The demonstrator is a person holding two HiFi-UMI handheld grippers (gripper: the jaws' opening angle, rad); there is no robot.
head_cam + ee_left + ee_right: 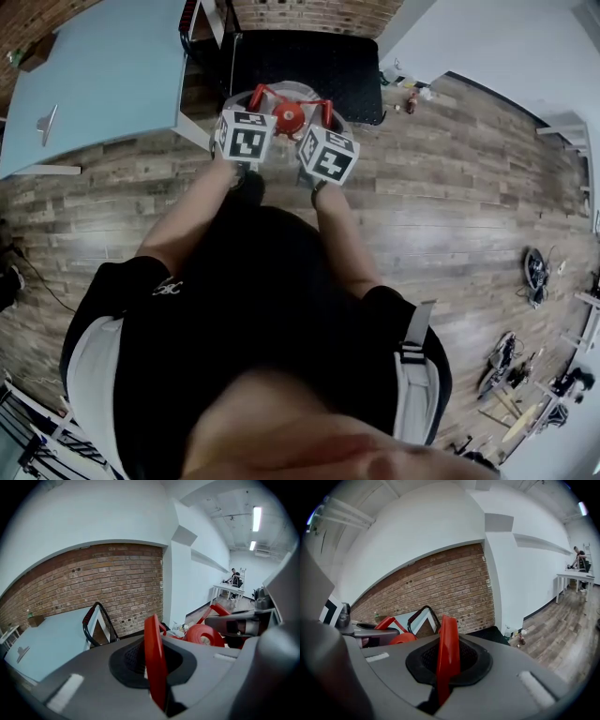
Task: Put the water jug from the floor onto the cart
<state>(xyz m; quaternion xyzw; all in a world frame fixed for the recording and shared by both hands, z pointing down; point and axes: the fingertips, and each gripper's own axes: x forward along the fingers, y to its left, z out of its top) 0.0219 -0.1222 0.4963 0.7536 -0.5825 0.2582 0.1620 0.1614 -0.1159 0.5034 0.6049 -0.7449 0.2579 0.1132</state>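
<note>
Water jug (292, 91) is up off the floor, held out in front of the person by both claws. From the head view it sits over the near edge of the black cart (309, 56). I cannot tell if it is touching the cart. The jug is grey on top, with a round red cap (289, 117) in the middle and a red handle on each side.

The left gripper (154, 667) is pressed together on the left red handle (153, 639). The handle stands up thin and straight between its two grey jaws. The right gripper (447, 667) is pinching the right red handle (449, 634) the same way. Both claws are close together, one on each side of the cap. Their marker cubes, the left cube (246, 134) and the right cube (328, 153), are side by side, with the red cap showing between and just above them.

The cart has a bent push bar (98, 620) at its far left end, black with a red part. Just left of the cart is a light blue table (103, 75). Behind the cart and table is a brick wall (93, 583). The floor (469, 187) is made of wood boards. Some small things (511, 370) lie on the floor well off to the person's right. Far away, another person (580, 557) is at a white table (574, 578).
</note>
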